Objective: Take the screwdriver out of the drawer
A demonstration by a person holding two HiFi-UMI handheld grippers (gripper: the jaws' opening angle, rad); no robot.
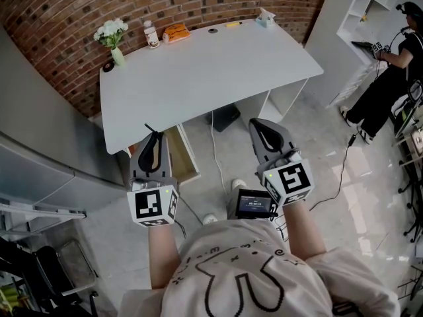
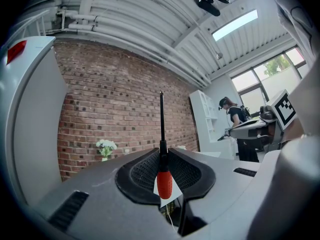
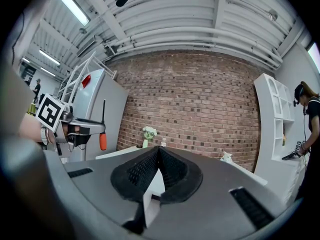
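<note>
My left gripper (image 1: 153, 139) (image 2: 164, 156) is shut on the screwdriver (image 2: 163, 181). The jaws pinch it where the red handle meets the black shaft. The shaft stands upright above the jaws, and the handle hangs below them. In the right gripper view the same screwdriver (image 3: 102, 140) shows upright in that gripper at the far left. My right gripper (image 1: 266, 129) (image 3: 159, 152) is shut with nothing between its pads. Both grippers are held level in front of the white table (image 1: 218, 78). Under the table's left end the wooden drawer (image 1: 183, 152) stands pulled out, partly hidden by my left gripper.
On the table's far edge stand a vase of white flowers (image 1: 112, 37), a small bottle (image 1: 152, 34), an orange object (image 1: 176, 32) and a pale blue item (image 1: 266, 19). A grey cabinet (image 1: 39, 150) stands at the left. A person (image 1: 390, 78) works at the right. Cables cross the floor.
</note>
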